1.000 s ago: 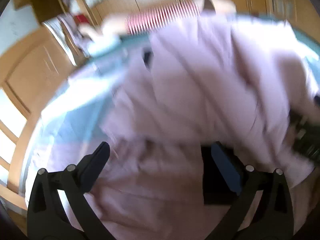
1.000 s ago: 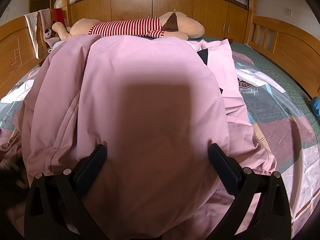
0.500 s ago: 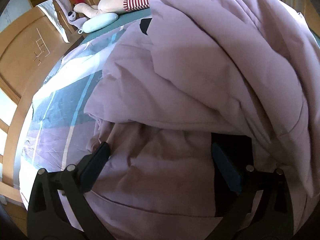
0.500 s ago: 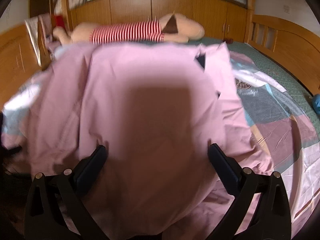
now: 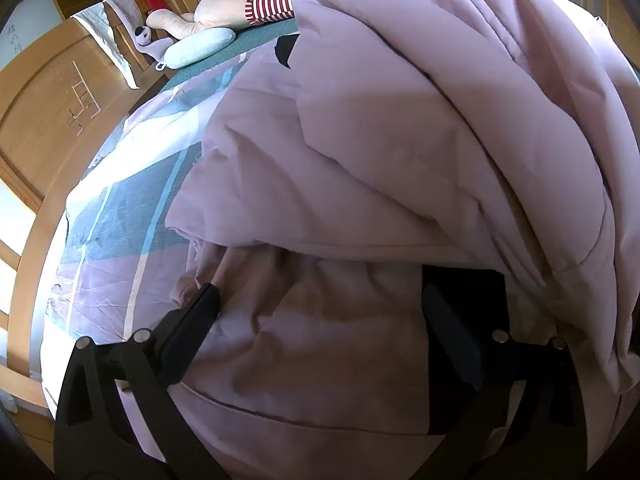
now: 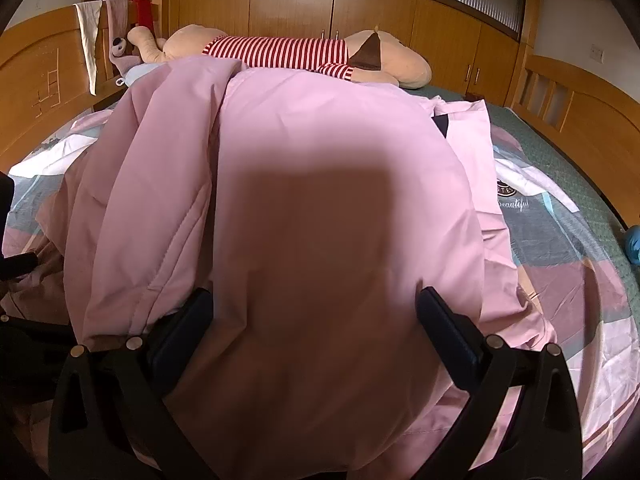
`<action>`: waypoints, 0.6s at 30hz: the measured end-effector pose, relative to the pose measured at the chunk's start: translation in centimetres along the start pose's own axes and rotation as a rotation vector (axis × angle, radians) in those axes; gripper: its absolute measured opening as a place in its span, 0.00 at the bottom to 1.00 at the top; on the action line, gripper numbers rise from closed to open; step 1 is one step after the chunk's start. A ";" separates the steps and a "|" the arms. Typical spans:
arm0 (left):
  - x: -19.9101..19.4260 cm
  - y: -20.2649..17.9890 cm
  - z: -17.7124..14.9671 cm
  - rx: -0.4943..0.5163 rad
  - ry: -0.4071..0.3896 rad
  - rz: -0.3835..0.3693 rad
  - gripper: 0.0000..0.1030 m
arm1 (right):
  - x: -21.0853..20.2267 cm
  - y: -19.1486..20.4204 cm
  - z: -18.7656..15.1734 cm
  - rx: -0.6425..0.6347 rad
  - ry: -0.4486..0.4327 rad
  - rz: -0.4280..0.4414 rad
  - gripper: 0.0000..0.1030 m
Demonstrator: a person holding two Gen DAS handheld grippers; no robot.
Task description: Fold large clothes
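Observation:
A large pink padded garment (image 5: pixel 380 152) lies heaped on the bed; it fills the right wrist view too (image 6: pixel 320 184). My left gripper (image 5: pixel 320 312) is open, its fingers spread wide over the garment's lower layer, under an overhanging fold; the right finger is partly covered by that fold. My right gripper (image 6: pixel 314 308) is open, its fingers spread either side of a smooth bulge of the pink cloth. Neither grips any cloth. The left gripper's dark edge shows at the far left of the right wrist view (image 6: pixel 12 264).
A checked bedsheet (image 5: pixel 120 216) covers the bed. A big plush toy in a red-striped shirt (image 6: pixel 280 50) and a light blue pillow (image 5: pixel 200 50) lie at the far side. Wooden headboard (image 6: pixel 40 76), footboard (image 6: pixel 580 120) and wardrobes (image 6: pixel 300 4) surround the bed.
The left gripper has swung down and closer to the garment, from a blurred view to a steady one. The right gripper shook briefly and stays in the same place.

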State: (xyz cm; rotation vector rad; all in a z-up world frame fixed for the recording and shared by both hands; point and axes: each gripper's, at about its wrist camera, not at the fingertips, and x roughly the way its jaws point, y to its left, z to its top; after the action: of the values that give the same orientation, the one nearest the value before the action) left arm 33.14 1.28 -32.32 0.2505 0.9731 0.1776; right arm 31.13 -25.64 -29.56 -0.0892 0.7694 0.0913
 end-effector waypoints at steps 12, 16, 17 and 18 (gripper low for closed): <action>-2.9 1.9 0.5 -0.075 -0.151 0.048 0.98 | -0.2 0.1 -0.2 0.006 -0.003 0.006 0.99; 0.1 3.1 0.7 -0.128 0.001 0.001 0.98 | -0.1 0.3 -0.2 -0.001 -0.003 0.001 0.99; 0.5 3.5 0.7 -0.135 0.017 -0.012 0.98 | -0.1 0.3 -0.3 -0.003 -0.003 0.001 0.99; 0.6 3.7 0.7 -0.145 0.015 -0.021 0.98 | -0.1 0.3 -0.3 -0.003 -0.002 0.001 0.99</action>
State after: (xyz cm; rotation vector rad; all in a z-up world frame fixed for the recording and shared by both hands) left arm 33.93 4.88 -31.34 0.1062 0.9726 0.2299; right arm 30.83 -25.40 -29.72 -0.0914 0.7671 0.0933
